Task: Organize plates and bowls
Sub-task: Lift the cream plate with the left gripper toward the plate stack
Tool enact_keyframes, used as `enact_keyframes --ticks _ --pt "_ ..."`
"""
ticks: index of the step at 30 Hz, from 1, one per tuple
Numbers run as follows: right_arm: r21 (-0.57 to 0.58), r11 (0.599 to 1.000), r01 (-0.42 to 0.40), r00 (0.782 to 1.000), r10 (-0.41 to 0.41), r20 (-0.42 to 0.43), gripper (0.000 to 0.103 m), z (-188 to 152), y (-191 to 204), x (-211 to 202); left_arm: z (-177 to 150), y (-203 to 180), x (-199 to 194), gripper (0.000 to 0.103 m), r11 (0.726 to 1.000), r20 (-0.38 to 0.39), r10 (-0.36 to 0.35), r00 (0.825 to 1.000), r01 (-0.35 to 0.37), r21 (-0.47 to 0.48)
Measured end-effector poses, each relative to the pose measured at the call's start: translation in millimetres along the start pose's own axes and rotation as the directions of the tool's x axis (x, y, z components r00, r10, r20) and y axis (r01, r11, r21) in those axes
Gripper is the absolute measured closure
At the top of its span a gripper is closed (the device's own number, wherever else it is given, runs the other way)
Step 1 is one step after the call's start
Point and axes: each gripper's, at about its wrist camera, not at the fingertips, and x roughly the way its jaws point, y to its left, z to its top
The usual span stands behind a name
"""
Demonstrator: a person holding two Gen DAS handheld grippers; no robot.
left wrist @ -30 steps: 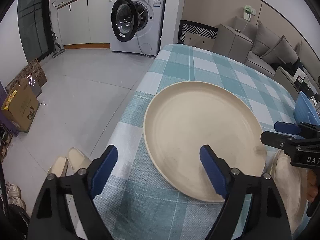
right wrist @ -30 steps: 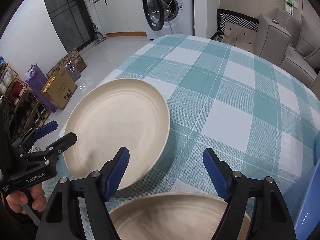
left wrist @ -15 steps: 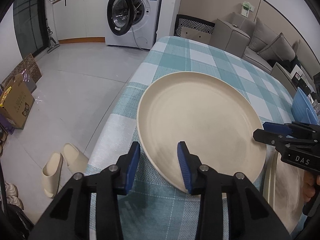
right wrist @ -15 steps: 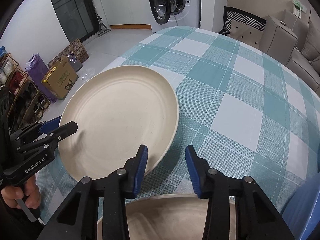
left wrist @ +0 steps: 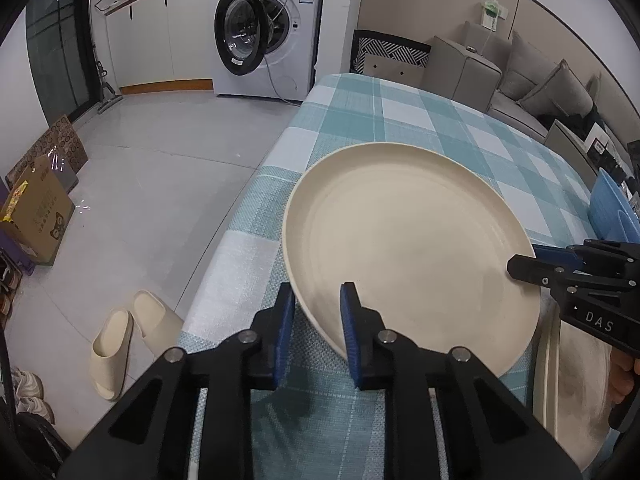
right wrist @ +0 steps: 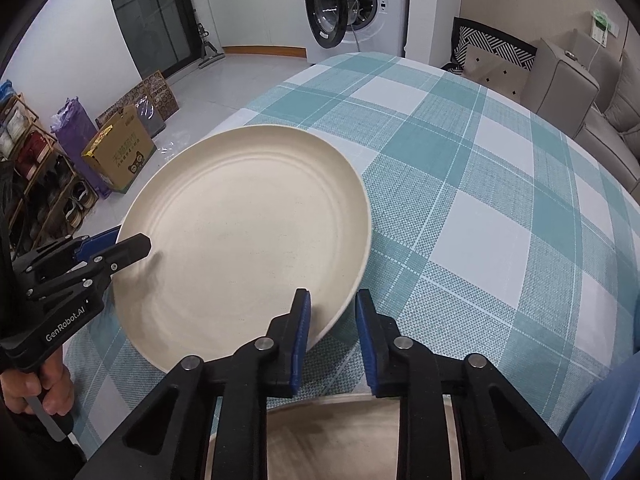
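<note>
A large cream plate sits tilted above the checked tablecloth; it also shows in the right wrist view. My left gripper is shut on the plate's near-left rim. My right gripper is shut on the plate's opposite rim, and shows in the left wrist view. The plate is held between both. A second cream plate lies below the right gripper, and shows at the right of the left wrist view.
A blue dish stands at the table's right side. The table's left edge drops to the tiled floor with slippers and a cardboard box. A washing machine and sofa stand beyond.
Both grippers went from wide open to closed on the large plate's rims. The plate has lifted and tilted off the cloth.
</note>
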Motion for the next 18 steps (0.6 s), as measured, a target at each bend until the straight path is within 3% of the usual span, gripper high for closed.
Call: enact_keyframes --ticks 18 --pt "0.009 1.000 0.027 0.999 -0.027 0.039 0.081 -0.3 -1.5 -9.6 1.2 -4.3 -6.2 0.084 1.000 0.020 -0.003 1.000 0.002 0.009"
